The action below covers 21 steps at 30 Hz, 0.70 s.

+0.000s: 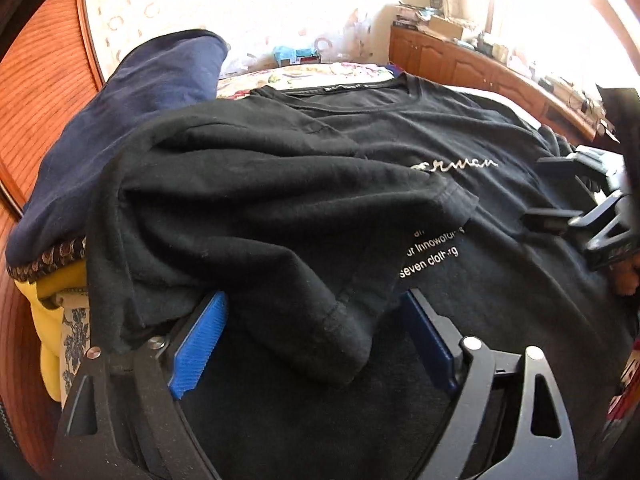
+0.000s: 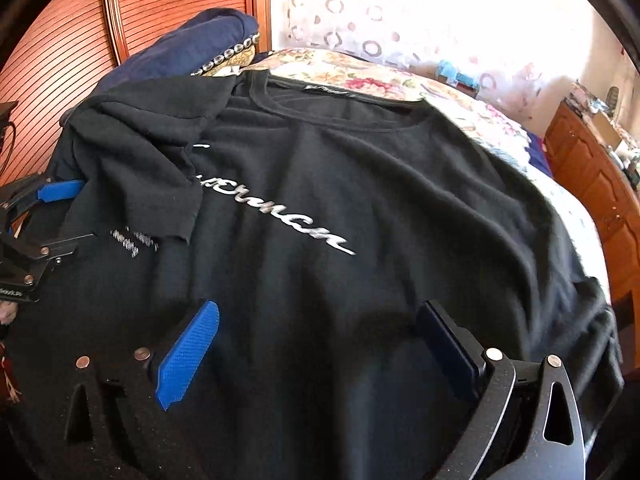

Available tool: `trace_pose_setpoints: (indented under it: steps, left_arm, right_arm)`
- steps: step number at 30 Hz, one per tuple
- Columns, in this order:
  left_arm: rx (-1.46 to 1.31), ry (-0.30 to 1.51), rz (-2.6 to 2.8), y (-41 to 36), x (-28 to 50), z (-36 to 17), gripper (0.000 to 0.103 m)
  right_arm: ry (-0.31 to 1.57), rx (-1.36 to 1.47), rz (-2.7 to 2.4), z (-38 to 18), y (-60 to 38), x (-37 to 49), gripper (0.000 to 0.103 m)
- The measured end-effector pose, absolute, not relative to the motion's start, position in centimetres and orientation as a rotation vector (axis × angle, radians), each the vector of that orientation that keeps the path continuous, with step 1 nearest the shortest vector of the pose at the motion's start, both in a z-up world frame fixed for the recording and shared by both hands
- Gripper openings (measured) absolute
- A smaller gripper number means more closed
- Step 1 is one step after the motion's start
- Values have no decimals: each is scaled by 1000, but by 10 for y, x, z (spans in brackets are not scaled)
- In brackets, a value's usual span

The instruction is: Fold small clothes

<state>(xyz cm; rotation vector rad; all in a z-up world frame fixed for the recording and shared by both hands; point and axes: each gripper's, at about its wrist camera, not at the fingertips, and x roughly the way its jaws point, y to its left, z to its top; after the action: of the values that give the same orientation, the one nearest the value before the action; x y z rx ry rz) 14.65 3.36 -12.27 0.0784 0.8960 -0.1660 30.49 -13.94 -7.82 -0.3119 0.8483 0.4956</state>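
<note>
- Black T-shirt: lies face up on the bed, collar toward 12 o'clock in the right wrist view, hem toward 6 o'clock; its long axis therefore runs 12 to 6, in line with both grippers.
- Folded-in sleeve: the left side of the shirt is turned over onto the chest, covering the start of the white script lettering; in the left wrist view its cuff hangs toward 6 o'clock, draped between the 2 blue pads.
- Left gripper: jaws spread wide, pads clear of the cloth on both sides (the sleeve end lies loose in the gap, not pinched).
- Right gripper: jaws spread wide over the lower chest, nothing between them but flat fabric below.
- Deciding relation: the unfolded right sleeve sits at about 3 o'clock from the right gripper, well apart from the left one; the right hand is judged nearer for the matching fold.
- Navy garment: piled at 10 o'clock, beside the shirt's shoulder.
</note>
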Motion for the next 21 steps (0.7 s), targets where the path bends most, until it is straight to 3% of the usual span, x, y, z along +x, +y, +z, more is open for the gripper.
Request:
trace_pose_setpoints:
  steps: [8,15,21]
  left_arm:
    - [81,900,-171,33,146,-123,91]
    - [77,903,-170,33,147,-123,91]
    - [79,902,-169,33,147,-123,91]
  right_arm:
    - [740,-258,398,-36,-237,276,91]
    - [783,-131,204,-33,-354,276,80]
    - [865,0,172,-53,-401,284,61]
